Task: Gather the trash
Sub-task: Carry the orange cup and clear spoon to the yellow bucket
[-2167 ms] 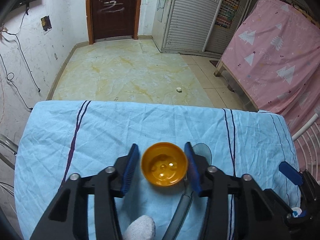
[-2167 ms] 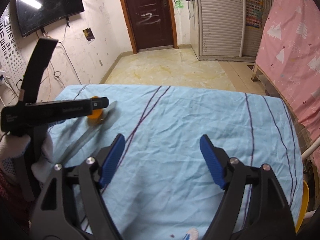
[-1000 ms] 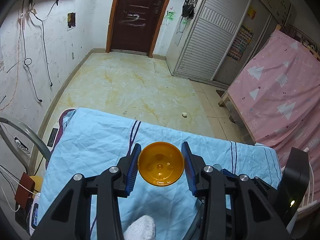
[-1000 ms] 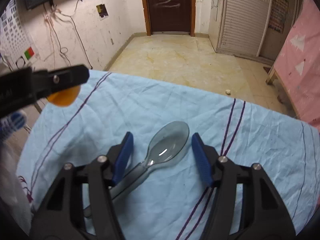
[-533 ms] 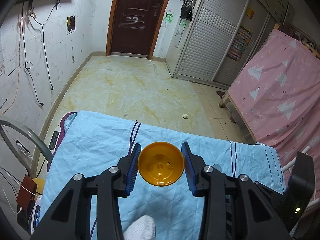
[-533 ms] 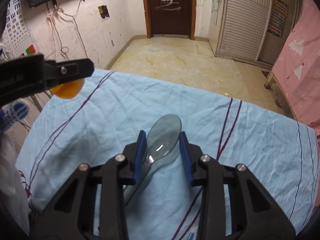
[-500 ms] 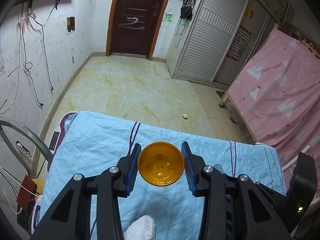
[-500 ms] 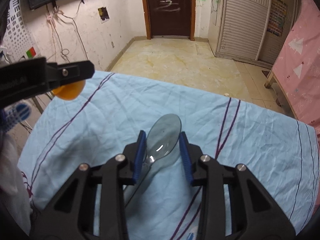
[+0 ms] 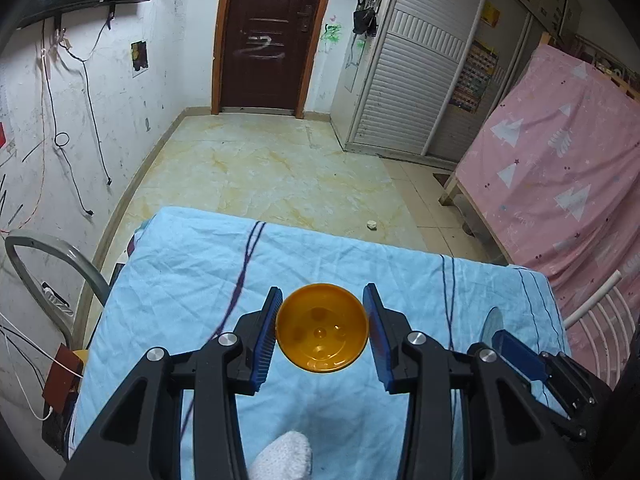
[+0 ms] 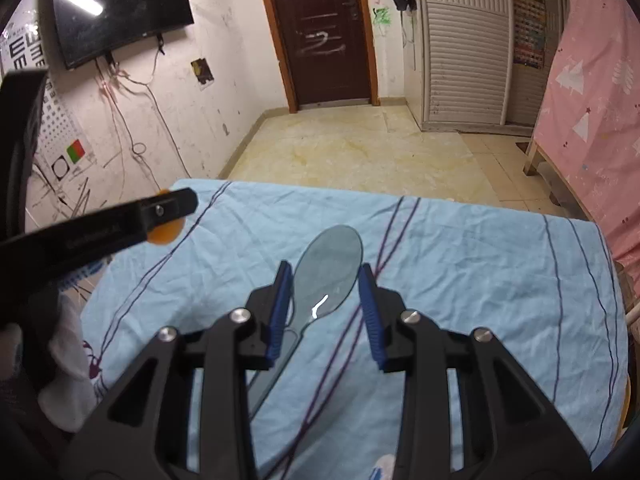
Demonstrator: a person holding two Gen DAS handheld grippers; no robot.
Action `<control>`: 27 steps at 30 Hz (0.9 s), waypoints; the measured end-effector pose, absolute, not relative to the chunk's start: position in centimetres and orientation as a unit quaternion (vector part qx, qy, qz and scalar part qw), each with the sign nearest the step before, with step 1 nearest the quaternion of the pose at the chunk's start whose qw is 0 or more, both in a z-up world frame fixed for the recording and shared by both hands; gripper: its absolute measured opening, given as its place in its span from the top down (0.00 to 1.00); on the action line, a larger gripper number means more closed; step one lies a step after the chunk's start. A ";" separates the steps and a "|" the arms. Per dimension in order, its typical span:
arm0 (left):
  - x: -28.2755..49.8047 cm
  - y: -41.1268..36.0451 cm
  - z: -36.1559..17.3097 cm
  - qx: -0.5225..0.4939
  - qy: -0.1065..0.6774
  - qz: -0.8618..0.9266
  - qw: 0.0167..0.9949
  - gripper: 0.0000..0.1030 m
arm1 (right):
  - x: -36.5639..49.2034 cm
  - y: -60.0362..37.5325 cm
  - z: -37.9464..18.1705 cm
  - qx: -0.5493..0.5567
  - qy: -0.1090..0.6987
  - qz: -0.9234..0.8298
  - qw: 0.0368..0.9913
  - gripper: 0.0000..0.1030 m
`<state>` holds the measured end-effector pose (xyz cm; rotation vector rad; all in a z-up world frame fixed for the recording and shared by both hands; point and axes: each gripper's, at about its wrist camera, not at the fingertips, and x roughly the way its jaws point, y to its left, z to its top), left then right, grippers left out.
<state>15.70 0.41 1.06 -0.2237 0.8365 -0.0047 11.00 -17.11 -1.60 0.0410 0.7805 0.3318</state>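
Note:
My left gripper is shut on a small orange plastic cup and holds it above the blue sheet. The cup's open mouth faces the camera. In the right wrist view the left gripper's arm crosses the left side, with the orange cup peeking below it. My right gripper is closed around a clear grey plastic spoon, its bowl pointing away, and holds it over the sheet. The spoon's bowl tip and the right gripper show at the right of the left wrist view.
The blue sheet with dark stripes covers the table. A grey chair back stands at the left edge. A white rack and a pink covered frame are at the right. A small white scrap lies on the floor beyond.
The right gripper has lifted the spoon off the sheet and risen a little. The left gripper holds the orange cup in about the same place.

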 end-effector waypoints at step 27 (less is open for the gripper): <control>9.4 -21.4 4.9 -0.007 0.387 -0.134 0.912 0.69 | 1.7 -40.0 0.8 0.142 0.289 0.045 0.946 0.69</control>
